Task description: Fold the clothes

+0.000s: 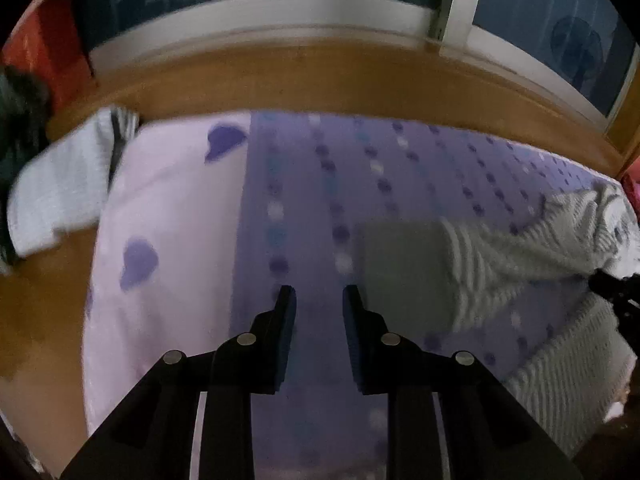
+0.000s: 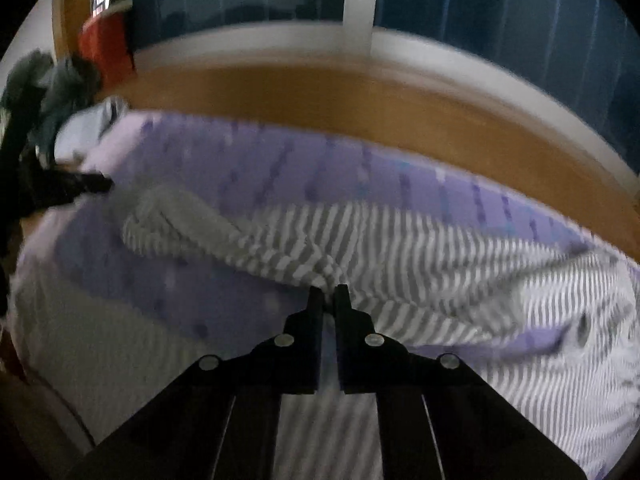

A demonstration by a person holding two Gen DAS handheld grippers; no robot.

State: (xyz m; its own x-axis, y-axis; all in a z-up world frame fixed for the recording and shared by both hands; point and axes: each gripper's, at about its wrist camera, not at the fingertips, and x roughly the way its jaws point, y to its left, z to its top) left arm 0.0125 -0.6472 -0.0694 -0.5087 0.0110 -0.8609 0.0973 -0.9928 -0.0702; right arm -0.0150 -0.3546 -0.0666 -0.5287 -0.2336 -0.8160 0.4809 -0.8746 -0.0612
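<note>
A soft knit garment (image 2: 360,240) with narrow grey and white stripes lies crumpled across a purple sheet (image 1: 360,184) printed with rows of darker and paler dots. A plain grey band, seemingly a cuff or hem, ends the part of it that stretches to the left in the right wrist view. Beside the dotted sheet lies a pale lilac cloth (image 1: 168,208) with larger purple blotches. Both are spread over what looks like a mattress or pad on a smooth orange-brown wooden floor (image 1: 320,80). A second pale striped piece (image 1: 60,184) sits at the far left corner of the lilac cloth, blurred.

The right gripper (image 2: 329,292) has its jaws nearly together, pinching a raised fold of the striped garment, which puckers at the tips. The left gripper (image 1: 319,294) has its jaws narrowly parted with nothing between them, only the dotted sheet showing through the gap; the garment's grey band lies just to its right, apart from the tips. Dark window panes in white frames (image 1: 280,4) run along the far wall.
</note>
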